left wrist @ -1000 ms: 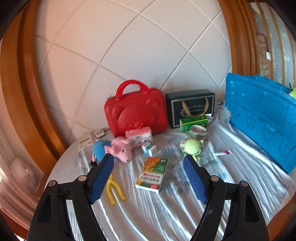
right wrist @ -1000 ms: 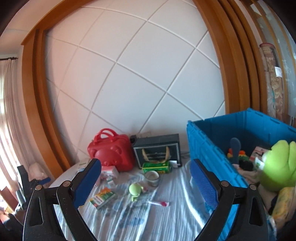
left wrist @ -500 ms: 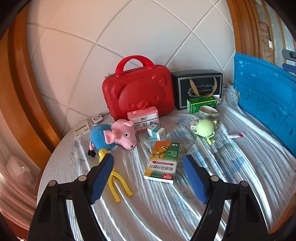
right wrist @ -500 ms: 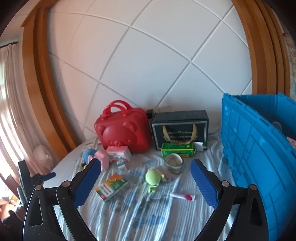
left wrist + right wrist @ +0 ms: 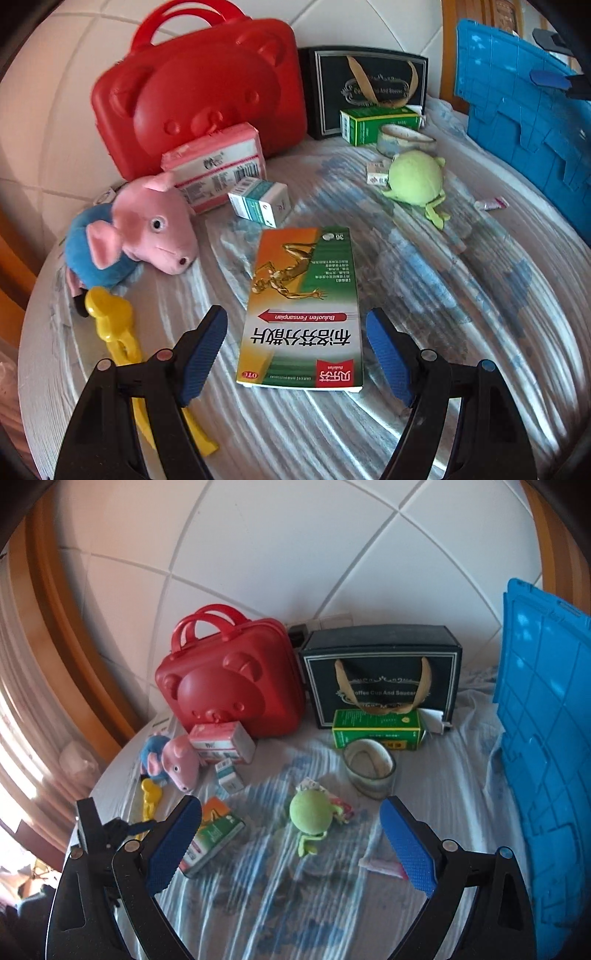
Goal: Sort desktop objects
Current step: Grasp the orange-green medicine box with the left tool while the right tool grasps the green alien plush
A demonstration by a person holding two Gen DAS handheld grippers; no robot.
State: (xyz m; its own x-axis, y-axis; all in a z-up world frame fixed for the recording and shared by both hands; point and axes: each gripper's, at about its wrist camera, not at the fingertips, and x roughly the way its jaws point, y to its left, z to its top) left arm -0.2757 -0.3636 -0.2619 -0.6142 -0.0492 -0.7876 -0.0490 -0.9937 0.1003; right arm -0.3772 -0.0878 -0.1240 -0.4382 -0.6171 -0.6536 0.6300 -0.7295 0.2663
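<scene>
Both grippers held wide and empty over a cluttered, cloth-covered table

The left gripper (image 5: 295, 350) is spread either side of a flat glossy medicine box (image 5: 301, 310), printed "Buluofen Fensanpian" and "OTC", lying on the ribbed striped cloth (image 5: 461, 314); its pads are not seen touching. The right gripper (image 5: 291, 845) is spread above a fuzzy round green plush (image 5: 309, 814). Behind are seen a moulded red bear-face case (image 5: 231, 686), a black carton (image 5: 382, 675) lettered "Coffee Cup And Saucer", and a ribbed blue plastic crate (image 5: 546, 738)

"Buluofen Fensanpian" — medicine box (image 5: 301, 314)
</scene>
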